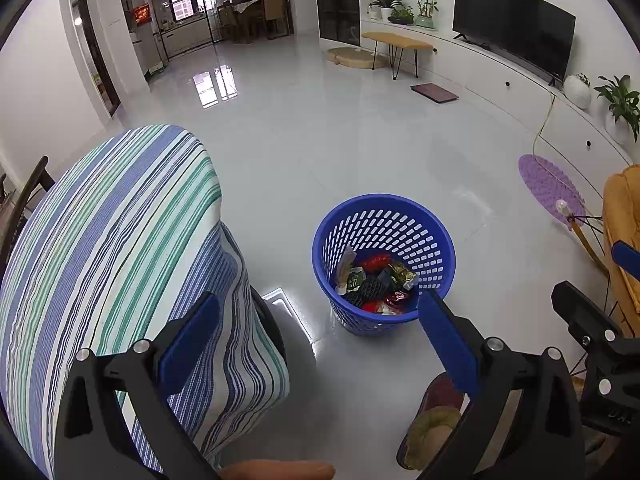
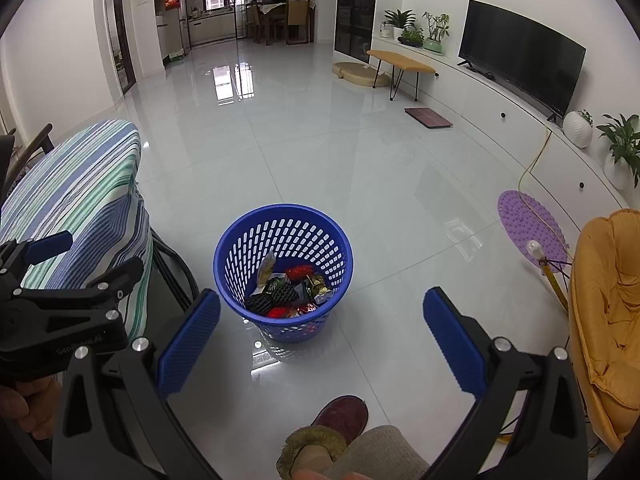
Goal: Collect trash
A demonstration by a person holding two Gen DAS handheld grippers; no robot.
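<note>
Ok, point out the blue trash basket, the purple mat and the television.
blue trash basket [image 2: 280,210], right wrist view, far rim.
purple mat [image 2: 520,216], right wrist view, middle of its nubbed surface.
television [image 2: 520,52], right wrist view, centre of the dark screen.

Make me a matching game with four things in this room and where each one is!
Things:
1. round blue plastic basket with holes
2. big black flat television
3. round purple bumpy mat
4. striped blue, green and white cloth

Places:
A. on the long white cabinet by the wall
B. flat on the floor beside the yellow cushioned chair
C. draped over a table on the left
D. standing on the shiny floor, holding wrappers

Pairs: 1-D, 2-A, 3-B, 4-C
</note>
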